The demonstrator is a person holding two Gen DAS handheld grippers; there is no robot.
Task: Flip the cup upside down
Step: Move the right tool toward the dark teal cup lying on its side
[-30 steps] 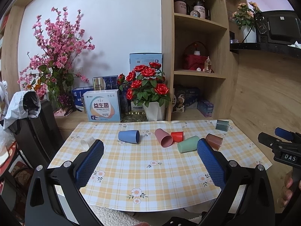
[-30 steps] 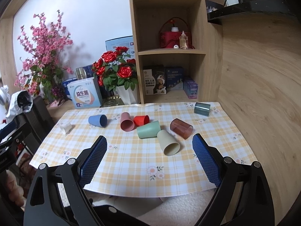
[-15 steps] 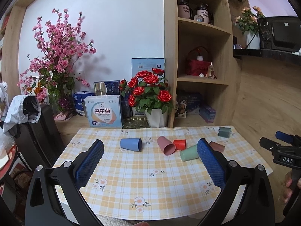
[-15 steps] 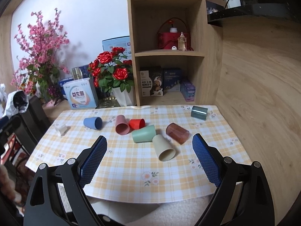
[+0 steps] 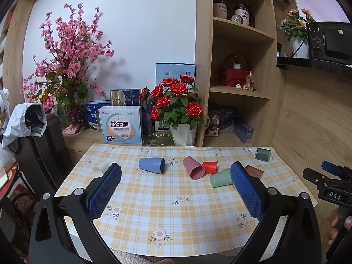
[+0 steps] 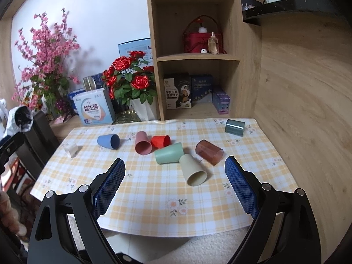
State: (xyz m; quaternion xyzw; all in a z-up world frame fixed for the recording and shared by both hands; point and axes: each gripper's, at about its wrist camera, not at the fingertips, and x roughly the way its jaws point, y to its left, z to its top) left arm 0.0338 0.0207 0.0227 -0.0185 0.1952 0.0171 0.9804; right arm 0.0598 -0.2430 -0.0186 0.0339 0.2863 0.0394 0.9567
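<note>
The right gripper (image 6: 175, 173) is wide open and holds nothing. The beige cup (image 6: 193, 169) lies on its side just ahead, between its fingers, easy to grab. The left gripper (image 5: 176, 179) is wide open too, waiting.

Behind the desk's far edge you have a white pot of red roses (image 5: 176, 107), with a probiotics box (image 5: 120, 125) just to its left and a pink blossom branch (image 5: 66, 50) beyond that. A checked, flowered cloth (image 6: 154, 189) covers the desk (image 5: 74, 151). At the far right corner rises a wooden shelf unit (image 6: 198, 57) holding a red basket (image 6: 198, 40) and boxes (image 6: 189, 91).
</note>
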